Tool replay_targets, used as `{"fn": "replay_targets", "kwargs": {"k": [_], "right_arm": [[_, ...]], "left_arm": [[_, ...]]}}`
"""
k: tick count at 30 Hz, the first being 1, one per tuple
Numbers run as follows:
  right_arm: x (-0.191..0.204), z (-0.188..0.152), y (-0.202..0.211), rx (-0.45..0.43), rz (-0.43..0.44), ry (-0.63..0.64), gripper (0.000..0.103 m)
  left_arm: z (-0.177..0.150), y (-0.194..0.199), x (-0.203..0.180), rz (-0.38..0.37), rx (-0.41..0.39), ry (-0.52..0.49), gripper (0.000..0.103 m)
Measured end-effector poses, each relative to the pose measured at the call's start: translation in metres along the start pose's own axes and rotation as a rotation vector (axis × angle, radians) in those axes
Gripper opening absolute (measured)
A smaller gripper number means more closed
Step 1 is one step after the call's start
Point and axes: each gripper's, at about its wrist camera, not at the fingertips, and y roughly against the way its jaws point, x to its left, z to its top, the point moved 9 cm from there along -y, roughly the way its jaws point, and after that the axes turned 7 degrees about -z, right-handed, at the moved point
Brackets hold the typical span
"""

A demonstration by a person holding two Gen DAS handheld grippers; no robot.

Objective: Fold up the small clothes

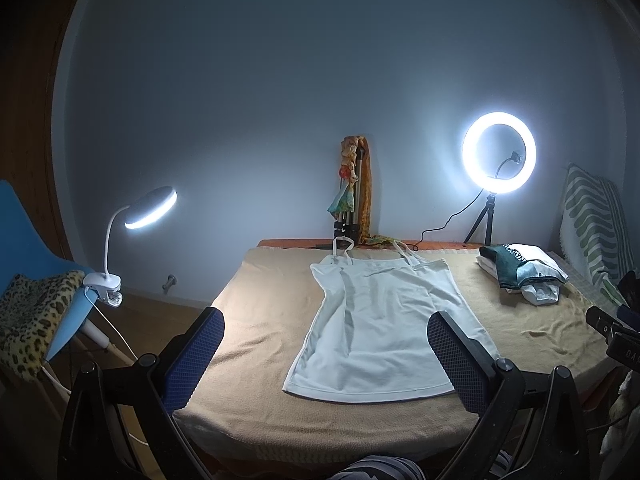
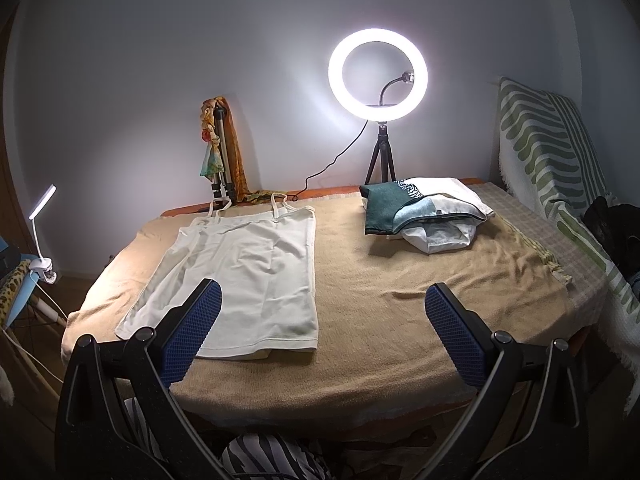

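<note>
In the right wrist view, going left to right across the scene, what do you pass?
Clip-on desk lamp → white camisole laid flat on the tan blanket → lit ring light on its tripod → pile of folded clothes → green-striped throw.

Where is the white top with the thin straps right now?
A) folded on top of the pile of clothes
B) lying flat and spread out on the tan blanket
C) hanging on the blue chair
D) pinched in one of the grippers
B: the white top lies spread open on the tan blanket, straps toward the wall, while the left gripper and right gripper are both open and empty.
</note>
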Motion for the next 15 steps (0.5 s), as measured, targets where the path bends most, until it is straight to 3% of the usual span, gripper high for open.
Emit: {"fn": "replay_targets", "kwargs": {"k": [7, 15], "right_arm": [[0.01, 0.012, -0.02, -0.006, 0.01, 0.017, 0.103], [0.04, 0.024, -0.048, -0.005, 0.087, 0.062, 0.103]], "left_arm": [[-0.003, -0.017, 0.006, 0.009, 0.022, 0.009, 0.103], [-0.009, -0.041, 0.023, 0.036, 0.052, 0.027, 0.103]]}}
